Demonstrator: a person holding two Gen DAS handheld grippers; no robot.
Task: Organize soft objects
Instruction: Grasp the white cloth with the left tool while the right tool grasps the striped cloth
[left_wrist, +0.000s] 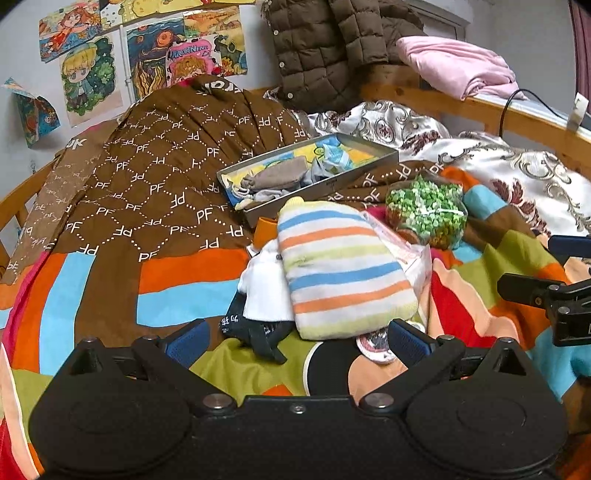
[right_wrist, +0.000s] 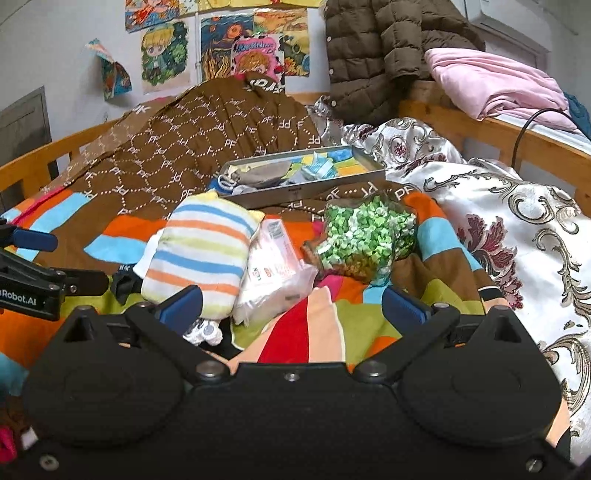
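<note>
The left gripper (left_wrist: 295, 341) and right gripper (right_wrist: 291, 306) hover spread and empty at the near edge of the striped knit bundle (left_wrist: 340, 269), seemingly lined up to carry it toward the far grey tray (left_wrist: 373, 162) already holding socks.

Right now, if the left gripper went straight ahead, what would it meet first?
Probably the folded pastel-striped knit cloth lying directly ahead of the open left gripper, though depth is uncertain.
</note>
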